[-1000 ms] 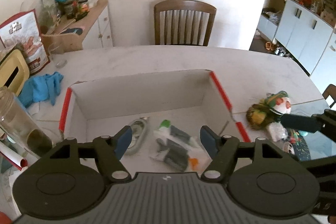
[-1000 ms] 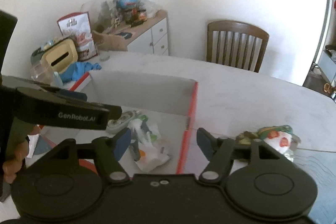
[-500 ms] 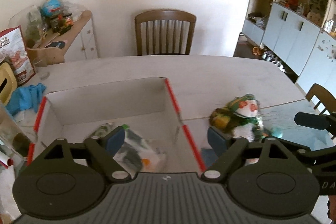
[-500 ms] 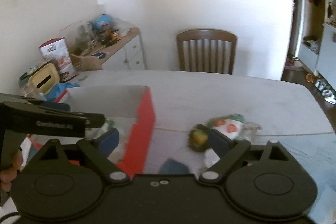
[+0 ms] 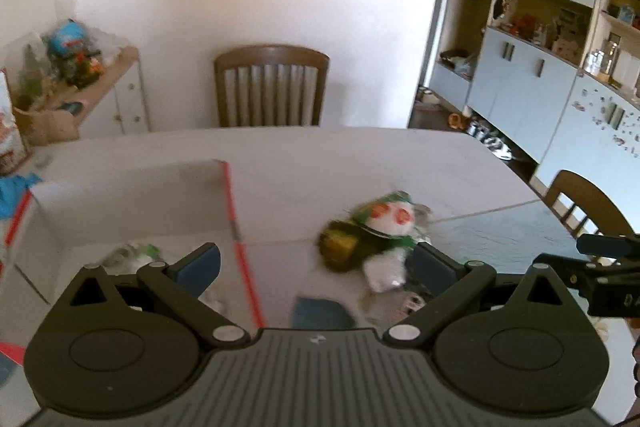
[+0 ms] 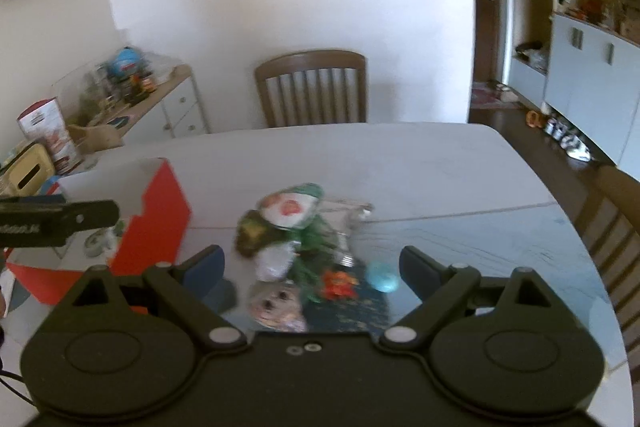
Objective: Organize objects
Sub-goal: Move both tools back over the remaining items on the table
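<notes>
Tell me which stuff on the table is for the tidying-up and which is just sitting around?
For the tidying:
- the cardboard box with red edges
- the wrapped packets already inside it
- the pile of decorations beside the box
- the left gripper and right gripper, both open and holding nothing

Just sitting around:
- wooden chair
- sideboard clutter
- blue cloth

no legible txt, tool (image 6: 48, 223) lettering too blurred
</notes>
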Demonstrator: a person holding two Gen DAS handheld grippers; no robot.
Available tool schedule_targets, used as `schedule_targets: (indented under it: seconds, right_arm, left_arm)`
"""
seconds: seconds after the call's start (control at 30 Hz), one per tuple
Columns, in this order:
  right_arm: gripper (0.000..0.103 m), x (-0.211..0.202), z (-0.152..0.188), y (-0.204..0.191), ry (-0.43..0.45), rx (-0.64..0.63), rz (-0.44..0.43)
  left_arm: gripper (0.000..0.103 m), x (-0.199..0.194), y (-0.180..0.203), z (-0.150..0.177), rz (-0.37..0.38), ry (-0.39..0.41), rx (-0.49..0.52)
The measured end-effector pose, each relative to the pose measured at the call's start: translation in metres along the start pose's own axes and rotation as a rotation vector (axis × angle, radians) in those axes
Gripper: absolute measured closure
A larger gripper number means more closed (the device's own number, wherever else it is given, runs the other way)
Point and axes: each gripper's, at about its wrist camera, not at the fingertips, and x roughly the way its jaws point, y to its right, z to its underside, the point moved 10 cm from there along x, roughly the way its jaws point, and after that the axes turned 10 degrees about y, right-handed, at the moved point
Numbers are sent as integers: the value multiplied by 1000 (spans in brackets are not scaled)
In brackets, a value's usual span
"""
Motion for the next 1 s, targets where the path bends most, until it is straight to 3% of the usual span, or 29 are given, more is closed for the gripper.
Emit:
schedule_targets:
  seconds: [0.33, 0.57, 0.83, 1.0]
  right_arm:
    - [9, -2, 13, 46, -27, -23, 44]
    - [9, 12, 23, 72, -49, -49, 56]
    - [13, 49, 37, 87, -108, -81, 41]
    - [22, 78, 50, 93, -157, -89, 37]
  left_arm:
    - [0, 23, 39, 28, -4, -24, -29]
    - [0, 43, 53, 47, -46, -43, -13]
    - [0, 70, 76, 79, -7, -80, 53]
    - [1, 85, 86, 99, 7, -109, 68]
